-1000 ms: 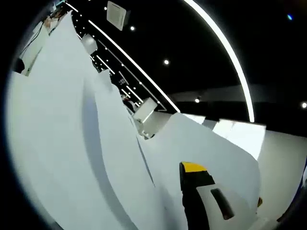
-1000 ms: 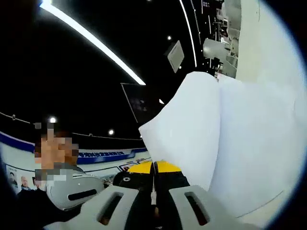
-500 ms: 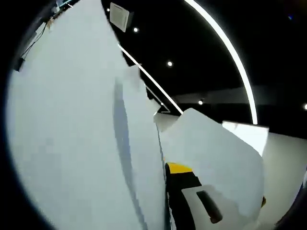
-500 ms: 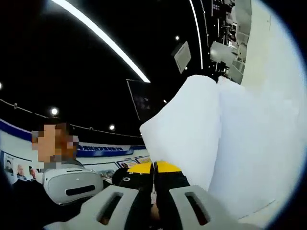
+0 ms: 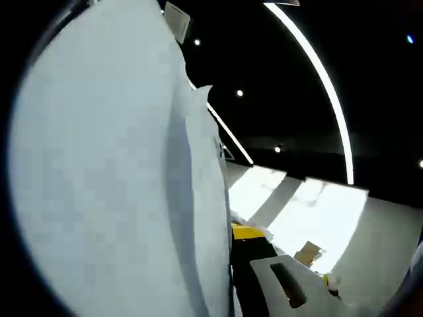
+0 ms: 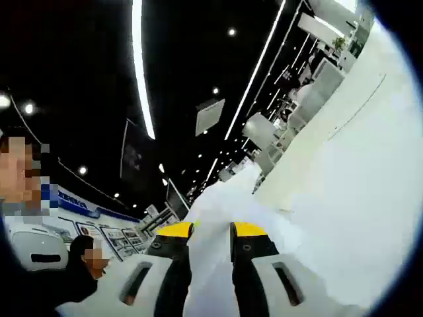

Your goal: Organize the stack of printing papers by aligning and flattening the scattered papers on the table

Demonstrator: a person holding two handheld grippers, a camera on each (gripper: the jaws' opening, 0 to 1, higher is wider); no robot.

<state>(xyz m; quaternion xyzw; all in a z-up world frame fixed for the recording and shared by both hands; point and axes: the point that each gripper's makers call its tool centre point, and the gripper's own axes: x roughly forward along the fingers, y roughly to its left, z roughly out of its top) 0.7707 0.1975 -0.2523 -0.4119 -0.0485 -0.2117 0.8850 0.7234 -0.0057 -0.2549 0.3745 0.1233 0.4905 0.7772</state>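
Between the two yellow-tipped jaws of the right gripper, a fold or edge of the white papers ran straight up the gap, and that was the relation the next move hung on: in the right gripper view the sheets rose from the jaws and spread away forward and to the right, their long run following the gripper's own line of sight toward the lit ceiling beyond. The jaws stood a little apart with paper lying in the gap; whether they were pressing on it or only straddling it could not be told. In the left gripper view the papers stood as a tall white wall along the left side, edge-on and close against the left gripper, of which one yellow-tipped jaw showed just to the right of the sheets' edge; the other jaw was hidden behind the paper, so the sheets seemed to lie between the two, though the grip itself could not be judged. Both views looked upward past the paper to the ceiling lights, which suggested the stack was held on edge off the table, one gripper at each side. By that reading each hand was equally close, and squaring the edges downward looked like the step in hand.
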